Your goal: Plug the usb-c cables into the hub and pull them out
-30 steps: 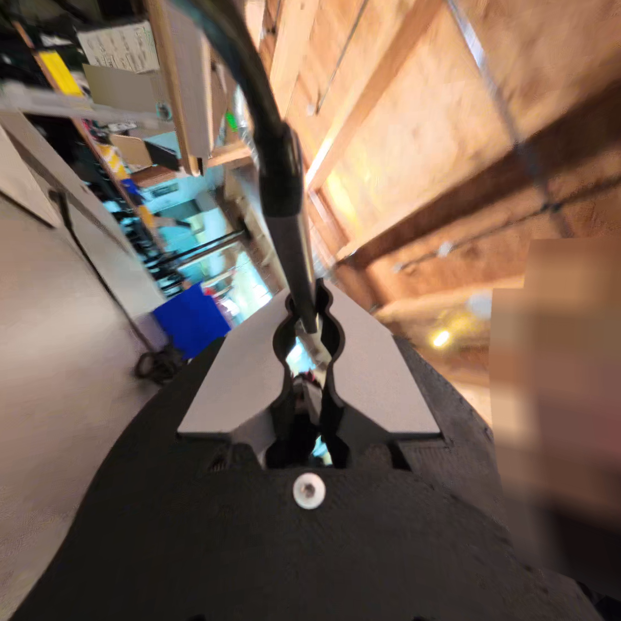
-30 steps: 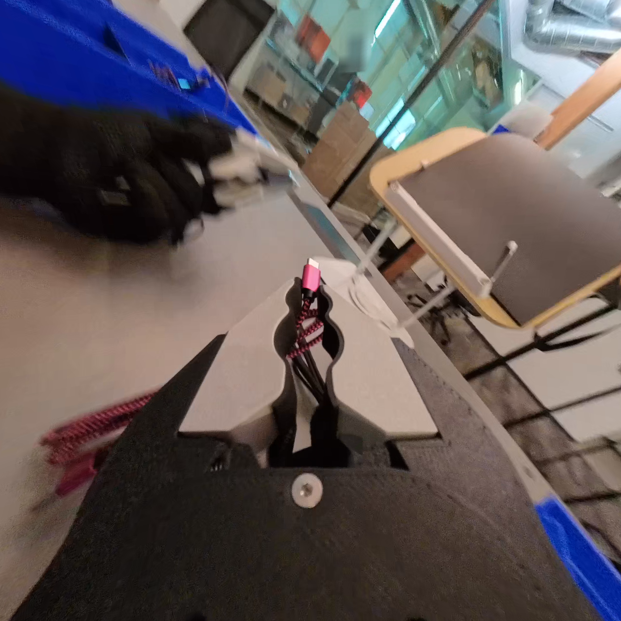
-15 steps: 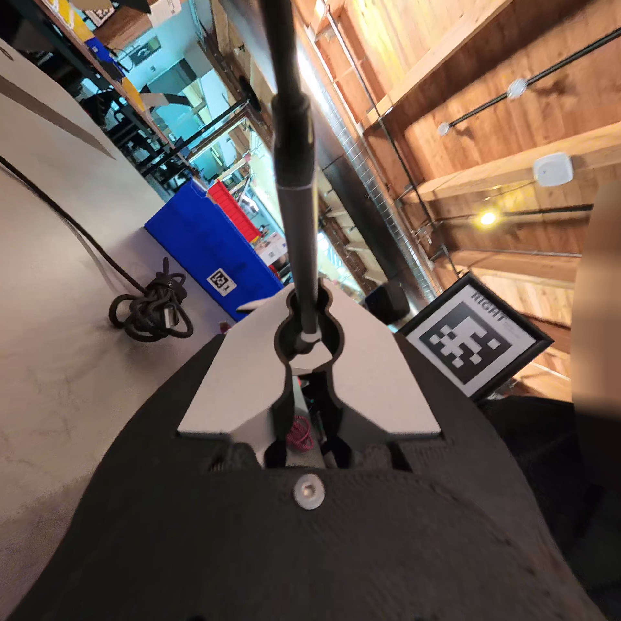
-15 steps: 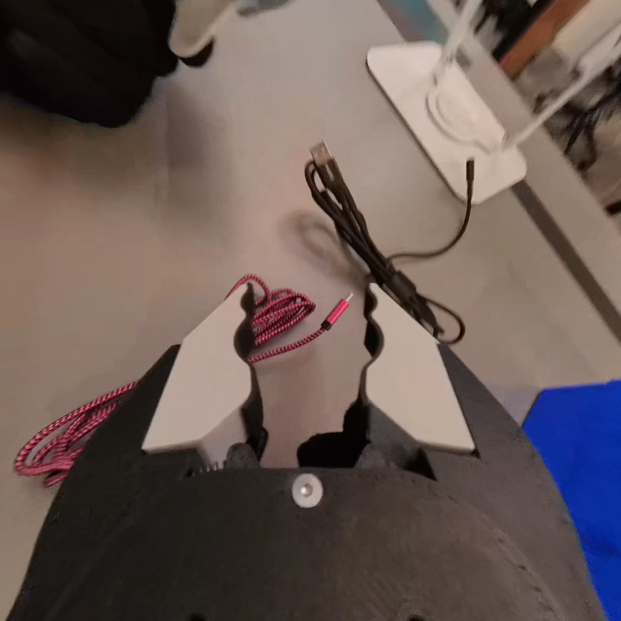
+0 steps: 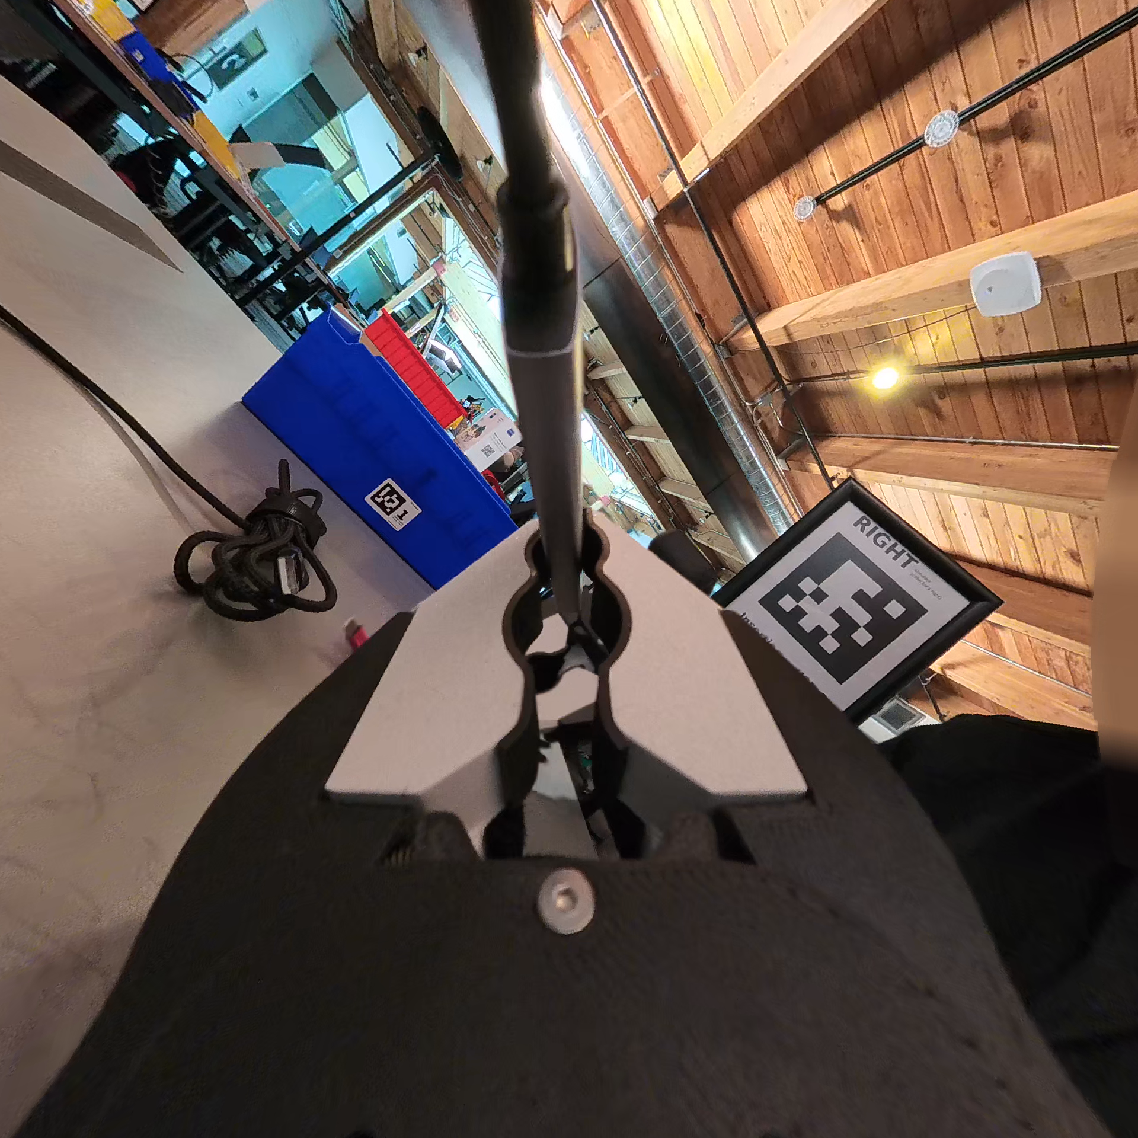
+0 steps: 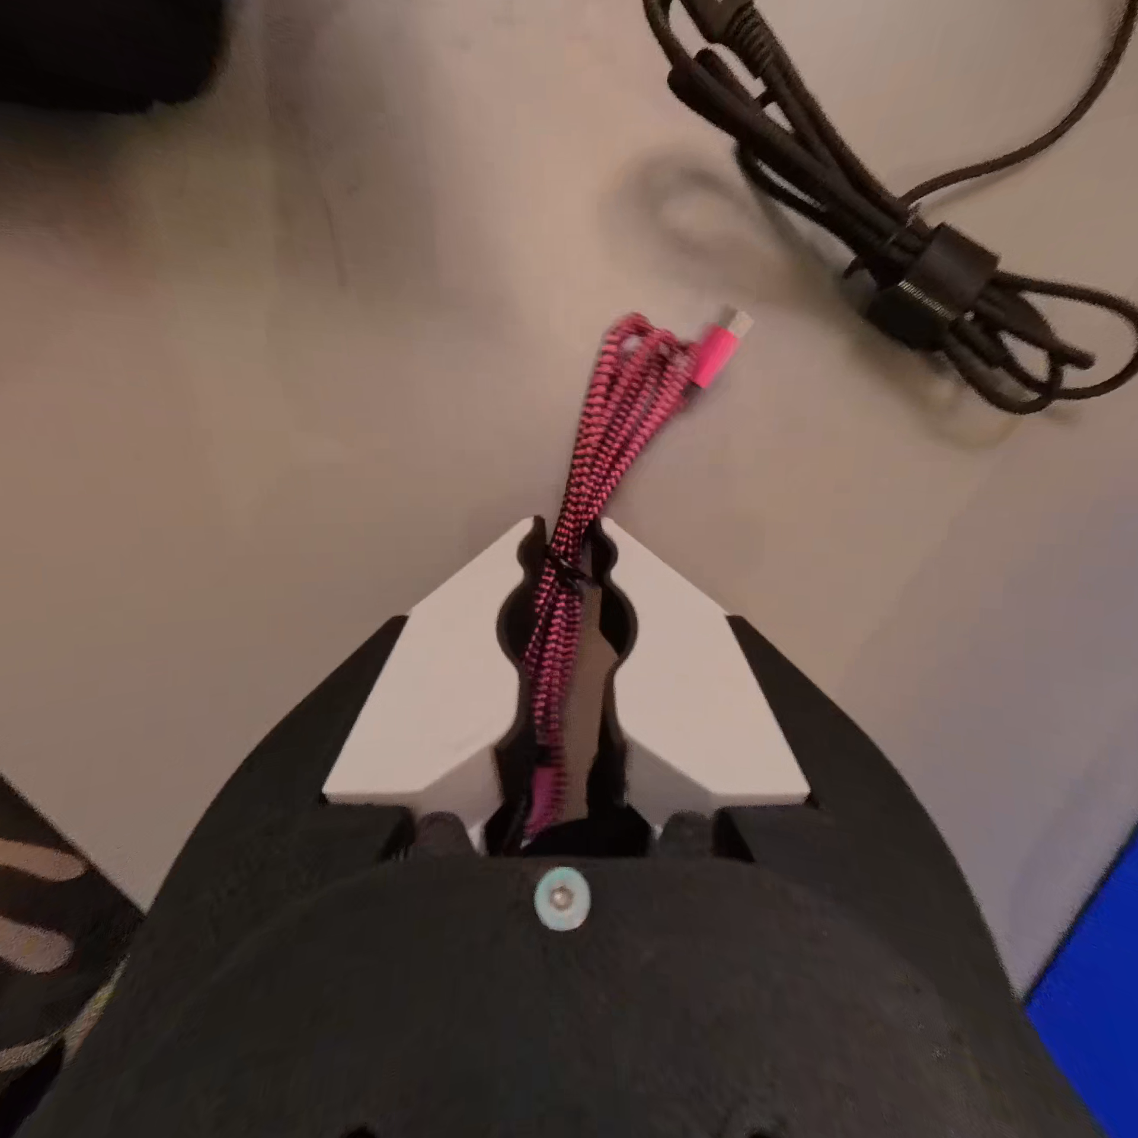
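Note:
My left gripper [image 5: 566,542] is shut on the slim dark grey hub [image 5: 542,431], seen edge-on and held upright above the table; its black lead [image 5: 523,92] runs up out of view. My right gripper [image 6: 569,523] is shut on the bundled pink-and-black braided usb-c cable [image 6: 609,419], low over the grey table [image 6: 246,369]. The cable's pink plug [image 6: 717,351] sticks out free beyond the fingertips; it also shows in the left wrist view [image 5: 356,634]. A tied black cable bundle [image 6: 911,246] lies on the table to the right, also in the left wrist view [image 5: 258,554].
A blue bin [image 5: 382,468] with a red bin [image 5: 412,363] behind it stands on the table; its edge shows at lower right [image 6: 1096,960]. The right gripper's marker plate [image 5: 850,603] is beside my left fingers. A dark blurred shape [image 6: 92,49] is at the top left, a camouflage sleeve [image 6: 37,893] at the lower left. Across from one pair of fingers to the other is roughly 20 cm.
My right gripper let go of the pink cable, tipped down over the table with its jaws open, and has now shut on the cable's bundle. The left view swung, then steadied.

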{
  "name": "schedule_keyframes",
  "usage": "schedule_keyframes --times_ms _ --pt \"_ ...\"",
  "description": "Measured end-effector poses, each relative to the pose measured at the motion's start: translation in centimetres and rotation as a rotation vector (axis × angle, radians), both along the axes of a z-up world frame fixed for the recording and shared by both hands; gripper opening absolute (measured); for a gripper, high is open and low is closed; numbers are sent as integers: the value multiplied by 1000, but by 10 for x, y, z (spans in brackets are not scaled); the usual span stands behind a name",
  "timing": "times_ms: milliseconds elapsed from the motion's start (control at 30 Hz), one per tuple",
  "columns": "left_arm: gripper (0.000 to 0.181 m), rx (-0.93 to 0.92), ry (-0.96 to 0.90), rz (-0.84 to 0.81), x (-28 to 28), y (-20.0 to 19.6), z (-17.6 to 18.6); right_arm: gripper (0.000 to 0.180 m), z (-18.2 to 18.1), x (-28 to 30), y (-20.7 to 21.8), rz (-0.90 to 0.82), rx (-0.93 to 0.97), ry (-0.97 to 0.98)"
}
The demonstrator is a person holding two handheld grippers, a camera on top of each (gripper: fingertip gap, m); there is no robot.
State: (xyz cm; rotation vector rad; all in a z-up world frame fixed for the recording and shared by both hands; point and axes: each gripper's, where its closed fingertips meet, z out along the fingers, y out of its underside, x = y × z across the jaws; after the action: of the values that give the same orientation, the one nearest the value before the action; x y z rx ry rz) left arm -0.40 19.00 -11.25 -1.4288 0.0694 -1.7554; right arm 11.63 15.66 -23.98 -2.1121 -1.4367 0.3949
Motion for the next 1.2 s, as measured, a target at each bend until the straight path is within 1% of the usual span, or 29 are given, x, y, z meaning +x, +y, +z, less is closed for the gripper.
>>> schedule_keyframes --times_ms 67,167,333,367,433,533,567,633,733,867,1000,1100,1133,1200 --pt "7 1 -10 3 -1 1 1 10 4 0 2 21 6 6" --pt "7 4 -21 2 -2 0 2 6 32 6 12 38 80 46" --pt "7 9 -24 4 -2 1 3 6 121 37 51 87 280 125" --pt "7 10 -25 2 -2 1 4 6 135 49 63 73 305 102" --pt "7 9 -29 1 -2 2 4 7 163 75 87 78 412 41" --pt "8 11 -31 1 -2 2 4 7 190 119 123 12 464 -42" --pt "7 11 -31 1 -2 2 4 6 194 132 129 26 472 -64" --pt "7 12 -31 -2 -2 2 4 6 189 161 136 42 434 -125" --pt "7 11 -32 -1 -2 2 4 6 163 204 144 53 365 -209" --pt "7 14 -30 -5 -1 2 4 6 111 232 139 123 216 -250" --pt "7 22 -29 -13 0 1 5 7 50 250 146 160 96 -396" --pt "7 27 -38 -12 -1 0 6 7 17 256 157 171 53 -490" --pt "6 28 -40 -13 -1 0 6 10 10 260 159 169 42 -529" --pt "7 32 -42 -13 -1 0 6 35 12 265 167 126 69 -564"
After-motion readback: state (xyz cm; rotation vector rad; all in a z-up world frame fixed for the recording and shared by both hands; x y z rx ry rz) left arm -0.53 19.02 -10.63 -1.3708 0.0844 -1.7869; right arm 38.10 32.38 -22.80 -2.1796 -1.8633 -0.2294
